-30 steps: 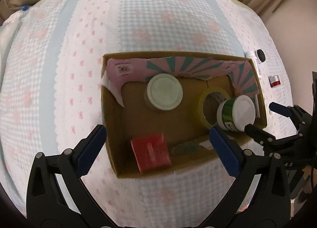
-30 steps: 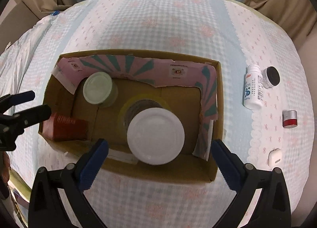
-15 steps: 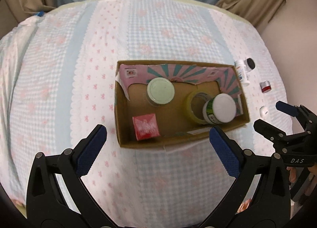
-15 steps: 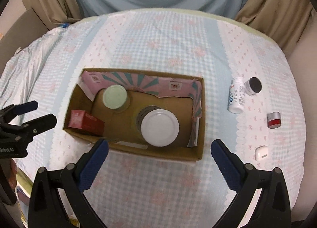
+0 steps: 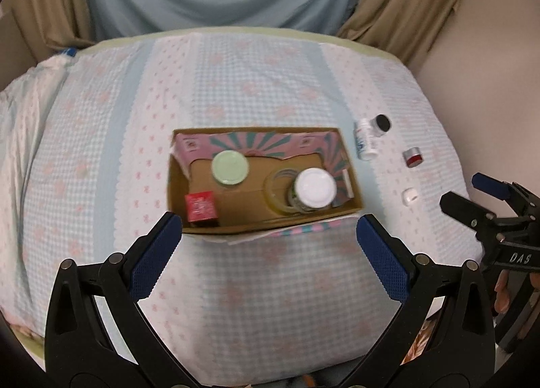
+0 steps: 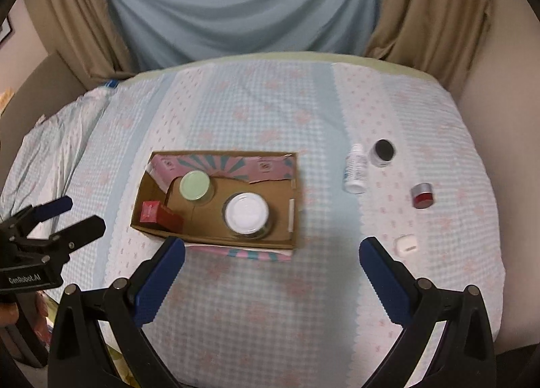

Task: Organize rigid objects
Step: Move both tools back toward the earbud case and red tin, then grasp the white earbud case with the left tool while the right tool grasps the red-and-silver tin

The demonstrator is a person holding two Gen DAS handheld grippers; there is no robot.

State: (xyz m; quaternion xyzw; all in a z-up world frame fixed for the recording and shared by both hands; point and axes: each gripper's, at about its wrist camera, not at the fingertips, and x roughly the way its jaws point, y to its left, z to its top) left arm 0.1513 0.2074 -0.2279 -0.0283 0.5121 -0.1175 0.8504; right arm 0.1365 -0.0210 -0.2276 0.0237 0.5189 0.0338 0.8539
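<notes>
I see both the left tongs (image 5: 270,246) and the right tongs (image 6: 271,271) spread wide and holding nothing, hovering above the near edge of the bed (image 6: 270,320). The cardboard box (image 6: 293,219) sits mid-bed with a white-lidded jar (image 6: 247,212), a green-lidded jar (image 6: 194,186) and a red box (image 6: 158,215) inside. To its right on the sheet lie a white bottle (image 6: 355,170), a black-capped jar (image 6: 383,151), a red-and-silver jar (image 6: 422,195) and a small white case (image 6: 406,243).

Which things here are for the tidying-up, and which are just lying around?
For the tidying: cardboard box, green-lidded jar, white-lidded jar, red box, tape roll, white bottle, black-lidded jar, red pot, white case.

Just there: bedspread, curtains.
</notes>
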